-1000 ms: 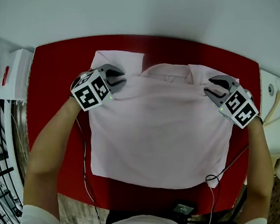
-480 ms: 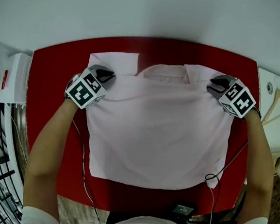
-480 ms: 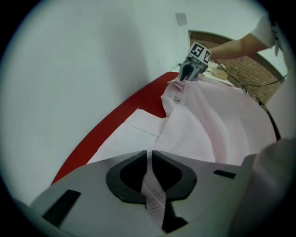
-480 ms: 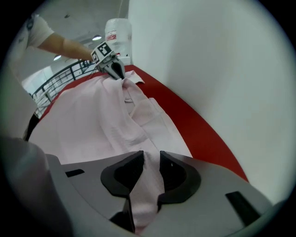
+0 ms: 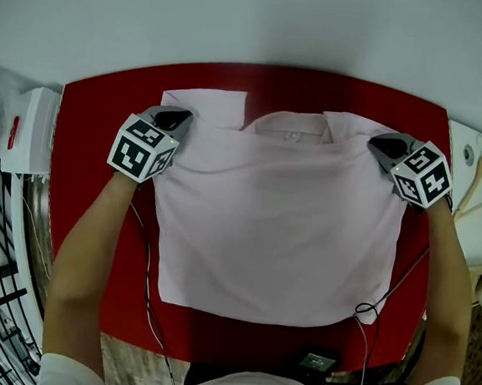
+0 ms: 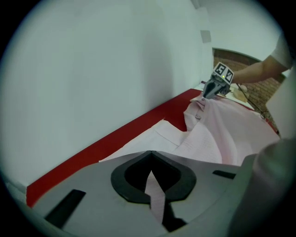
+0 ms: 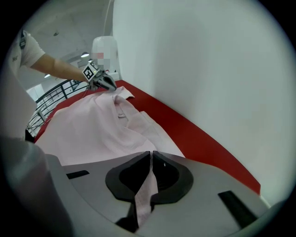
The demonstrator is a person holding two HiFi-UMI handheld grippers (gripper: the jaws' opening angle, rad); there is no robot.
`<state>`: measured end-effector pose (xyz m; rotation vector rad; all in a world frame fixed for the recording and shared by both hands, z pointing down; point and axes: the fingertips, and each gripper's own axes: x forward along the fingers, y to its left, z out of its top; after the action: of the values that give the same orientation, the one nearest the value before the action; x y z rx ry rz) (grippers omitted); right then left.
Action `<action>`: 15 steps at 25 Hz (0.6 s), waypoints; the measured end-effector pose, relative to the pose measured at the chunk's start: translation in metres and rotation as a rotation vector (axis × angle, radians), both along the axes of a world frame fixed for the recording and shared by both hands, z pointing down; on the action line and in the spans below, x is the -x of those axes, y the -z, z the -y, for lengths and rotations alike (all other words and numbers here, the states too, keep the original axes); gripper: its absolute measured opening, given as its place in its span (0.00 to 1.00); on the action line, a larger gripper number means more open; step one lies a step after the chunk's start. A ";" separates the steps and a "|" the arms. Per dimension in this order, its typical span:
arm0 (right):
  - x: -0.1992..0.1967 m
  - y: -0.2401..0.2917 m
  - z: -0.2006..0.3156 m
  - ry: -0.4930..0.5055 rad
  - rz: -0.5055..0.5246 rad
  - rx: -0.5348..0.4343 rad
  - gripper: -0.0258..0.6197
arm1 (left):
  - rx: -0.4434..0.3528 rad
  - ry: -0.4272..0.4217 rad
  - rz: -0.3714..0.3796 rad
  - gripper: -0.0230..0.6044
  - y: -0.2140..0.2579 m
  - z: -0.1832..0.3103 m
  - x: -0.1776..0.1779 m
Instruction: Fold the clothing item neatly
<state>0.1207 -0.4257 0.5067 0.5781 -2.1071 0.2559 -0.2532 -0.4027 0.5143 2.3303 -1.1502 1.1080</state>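
A pale pink cotton shirt [image 5: 275, 232] is lying flat on a red tabletop [image 5: 95, 133], collar at the far edge. The left gripper [image 5: 178, 120] is clenching one shoulder's cloth. The right gripper [image 5: 383, 144], jaws just closing, is pinching the other shoulder.

My head view looks steeply down on the shirt [image 5: 271, 232] from above its near hem. The camera on the left gripper [image 5: 176, 120] sits low and close at the shirt's collar end, facing across it to the right gripper [image 5: 385, 145]; the right one mirrors that. All three share that end.
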 end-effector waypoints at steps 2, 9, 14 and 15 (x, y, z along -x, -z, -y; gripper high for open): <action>0.000 0.004 0.005 -0.038 0.020 -0.024 0.08 | 0.064 0.010 -0.031 0.05 -0.007 -0.005 0.003; -0.006 -0.006 0.014 -0.103 -0.027 -0.077 0.09 | 0.233 0.000 -0.117 0.29 -0.014 -0.025 -0.004; -0.002 -0.014 0.013 -0.123 -0.039 -0.074 0.09 | 0.205 0.000 0.017 0.19 -0.028 -0.024 -0.003; -0.001 -0.014 0.013 -0.120 -0.040 -0.075 0.09 | 0.197 0.003 0.026 0.09 -0.028 -0.023 -0.004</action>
<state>0.1221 -0.4388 0.5207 0.7502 -2.0527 0.2319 -0.2493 -0.3797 0.5422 2.1693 -1.0040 1.1966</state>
